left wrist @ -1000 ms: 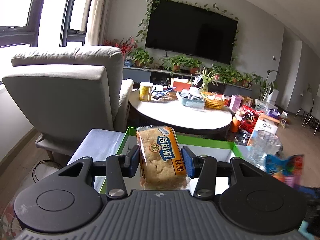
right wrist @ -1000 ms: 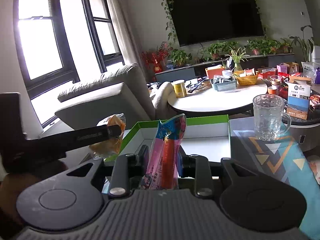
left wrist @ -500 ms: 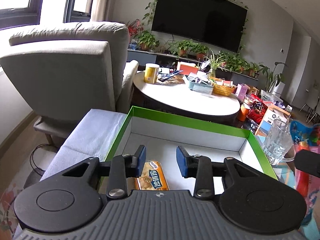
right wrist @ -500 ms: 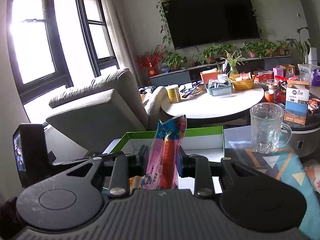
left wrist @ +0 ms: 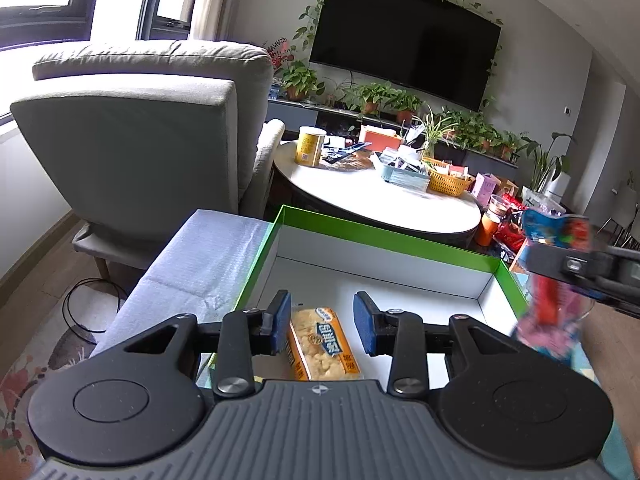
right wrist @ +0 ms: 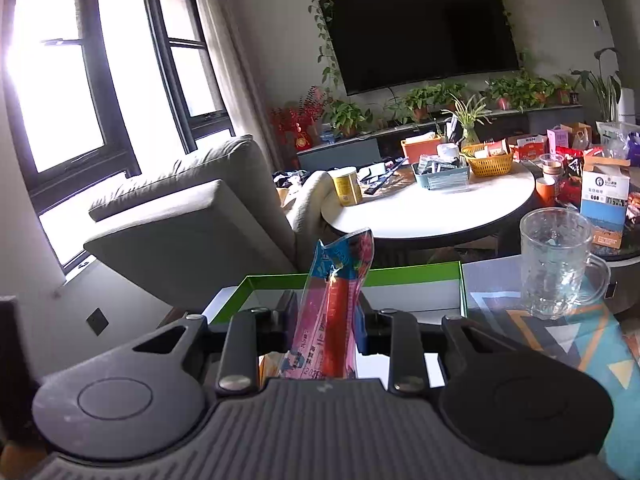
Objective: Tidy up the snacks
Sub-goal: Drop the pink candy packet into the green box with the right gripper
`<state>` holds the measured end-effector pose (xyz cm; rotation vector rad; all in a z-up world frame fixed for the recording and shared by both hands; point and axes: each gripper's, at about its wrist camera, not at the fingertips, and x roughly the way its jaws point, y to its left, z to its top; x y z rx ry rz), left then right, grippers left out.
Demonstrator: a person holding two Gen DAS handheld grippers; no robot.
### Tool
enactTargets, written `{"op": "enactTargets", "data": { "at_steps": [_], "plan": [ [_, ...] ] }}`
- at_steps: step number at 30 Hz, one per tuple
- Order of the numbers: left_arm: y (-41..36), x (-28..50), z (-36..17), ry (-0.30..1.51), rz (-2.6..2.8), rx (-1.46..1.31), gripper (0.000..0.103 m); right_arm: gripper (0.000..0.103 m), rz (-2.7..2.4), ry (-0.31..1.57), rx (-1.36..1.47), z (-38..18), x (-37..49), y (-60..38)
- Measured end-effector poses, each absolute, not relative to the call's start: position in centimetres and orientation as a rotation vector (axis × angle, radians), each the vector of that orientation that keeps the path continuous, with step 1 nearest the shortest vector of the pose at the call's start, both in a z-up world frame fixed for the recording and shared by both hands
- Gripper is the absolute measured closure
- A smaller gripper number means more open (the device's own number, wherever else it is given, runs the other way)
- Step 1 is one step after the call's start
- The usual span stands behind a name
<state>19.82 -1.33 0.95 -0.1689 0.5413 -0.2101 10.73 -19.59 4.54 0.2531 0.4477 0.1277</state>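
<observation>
**Q:** What is your left gripper doing?

**A:** My left gripper (left wrist: 322, 330) hangs over the near end of a box (left wrist: 384, 240) with a green rim and white inside. Its jaws are opening. A cake bar (left wrist: 325, 346) in an orange and clear wrapper lies flat on the box floor, below and between my blue pads (left wrist: 280, 322). There is a gap on each side of it, so I am not gripping it.

**Q:** And your right gripper?

**A:** My right gripper (right wrist: 327, 326) is clamped on a snack packet (right wrist: 334, 300), pink and blue with a red stick inside. The packet stands upright between my fingers and rises above them. My jaws are only narrowly apart, pressed against its sides.

**Q:** Where is the box from the right gripper?

**A:** It lies straight ahead and below, its green far edge showing behind the packet. From the left camera, my right gripper and its packet appear off to the right, beside the box's right wall.

**Q:** What else is near?

**A:** A glass mug (right wrist: 556, 264) stands ahead and to the right of my right gripper, on a patterned cloth (right wrist: 532, 320). A grey armchair (left wrist: 140, 140) is ahead to the left of my left gripper. A round white table (left wrist: 380, 204) sits beyond the box.
</observation>
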Motion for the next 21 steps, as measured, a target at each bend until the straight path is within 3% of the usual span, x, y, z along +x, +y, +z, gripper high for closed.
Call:
{"op": "enactTargets", "data": {
  "at_steps": [11,14,17,21],
  "plan": [
    [0.1,17.1,0.1,0.572,-0.207,-0.18,0.065,0.072,0.066,0.525,0.295,2.1,14.2,-19.5],
    [0.4,16.8,-0.2,0.584,-0.198,-0.177,0.065,0.069,0.055,0.551,0.282,1.5,14.2,-19.2],
    [0.7,16.7,-0.4,0.589,-0.192,-0.185,0.065,0.056,0.042,0.572,0.282,1.1,13.5,-19.3],
    [0.9,16.2,-0.6,0.604,-0.193,-0.174,0.064,0.047,0.034,0.571,0.289,1.4,12.7,-19.9]
  ]
}}
